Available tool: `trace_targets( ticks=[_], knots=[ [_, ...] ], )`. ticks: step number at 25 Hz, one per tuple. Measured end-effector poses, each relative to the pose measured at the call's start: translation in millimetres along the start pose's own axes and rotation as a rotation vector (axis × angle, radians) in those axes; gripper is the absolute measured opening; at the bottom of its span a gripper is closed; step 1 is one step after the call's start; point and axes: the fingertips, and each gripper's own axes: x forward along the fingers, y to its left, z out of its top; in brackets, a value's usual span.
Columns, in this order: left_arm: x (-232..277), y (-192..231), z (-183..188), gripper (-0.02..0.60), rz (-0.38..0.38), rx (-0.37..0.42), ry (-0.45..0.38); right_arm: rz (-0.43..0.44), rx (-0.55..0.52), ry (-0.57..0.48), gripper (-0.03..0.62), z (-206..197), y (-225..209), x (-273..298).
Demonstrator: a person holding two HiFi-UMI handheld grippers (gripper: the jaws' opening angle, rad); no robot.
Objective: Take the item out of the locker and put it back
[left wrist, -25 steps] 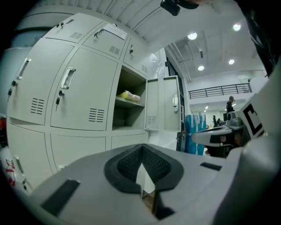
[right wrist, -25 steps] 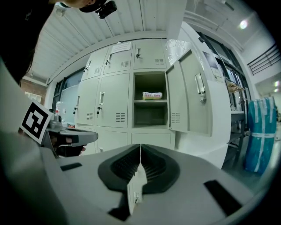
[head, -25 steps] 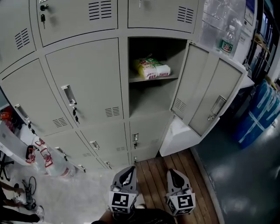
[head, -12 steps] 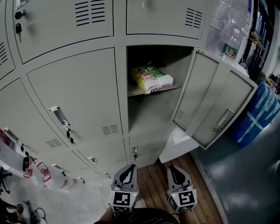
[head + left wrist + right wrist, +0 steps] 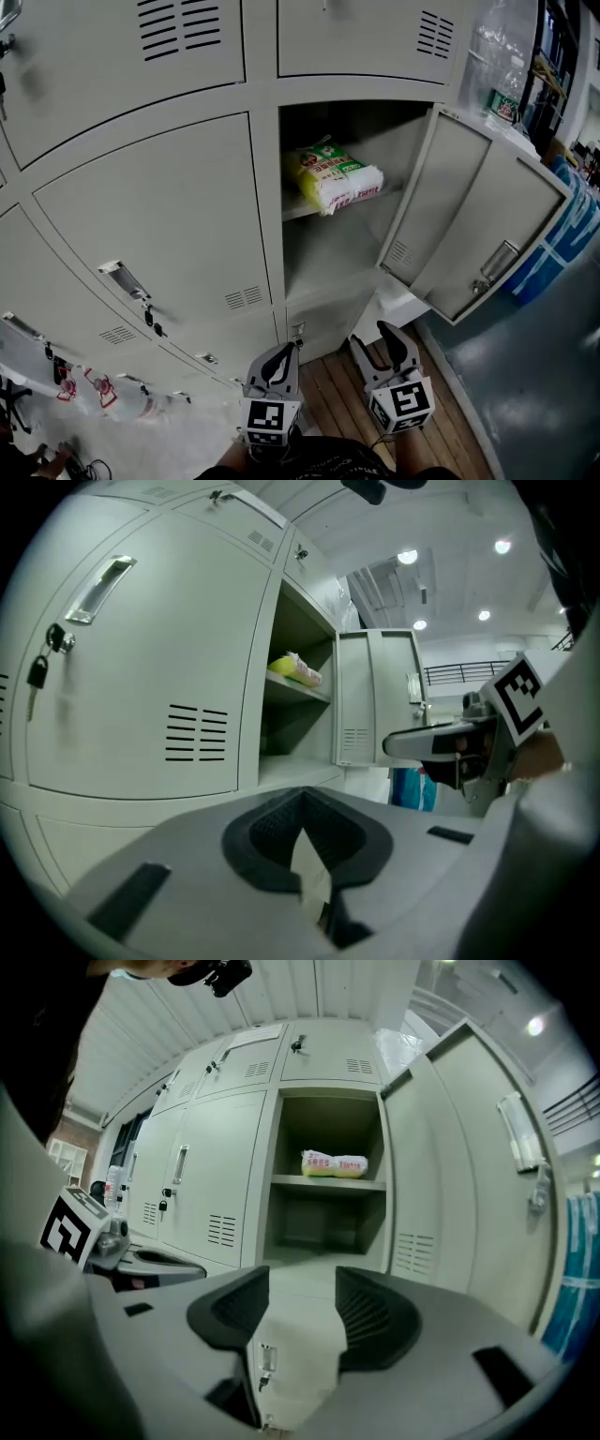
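A yellow, green and white packet lies on the shelf of the open locker compartment; it also shows as the packet in the right gripper view and the packet in the left gripper view. The locker door hangs open to the right. Both grippers are low in the head view, well short of the locker. My left gripper is shut and empty. My right gripper is open; its jaws have just been opening with nothing between them, and it points at the open compartment.
Closed grey lockers with a handle and keys fill the left. A plastic bottle stands up at the top right, with a blue bag beyond the door. Wooden floor planks lie below, and bagged bottles at lower left.
Both grippers have moved forward toward the locker, which now looks larger and nearer. The right gripper's jaws have gone from shut to open. The packet has not moved.
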Motion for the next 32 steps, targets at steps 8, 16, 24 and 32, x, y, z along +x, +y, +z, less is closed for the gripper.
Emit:
trace_targets(
  ticks=[8,16,24,32],
  knots=[
    [16,17,-3,0.004,-0.045,0.01,0.024,-0.021,-0.162,-0.111,0.257,71,-13,43],
    [26,24,4,0.004,-0.059,0.013,0.032,-0.039,-0.271,-0.201,0.268,130,-12,76],
    [22,33,8,0.005,-0.022,-0.013,0.021,-0.034,-0.479,-0.239,0.294,170,-17,106],
    [23,33,7,0.004,0.031,-0.05,0.049,0.05,-0.728,-0.155,0.32,176,-26,139]
  ],
)
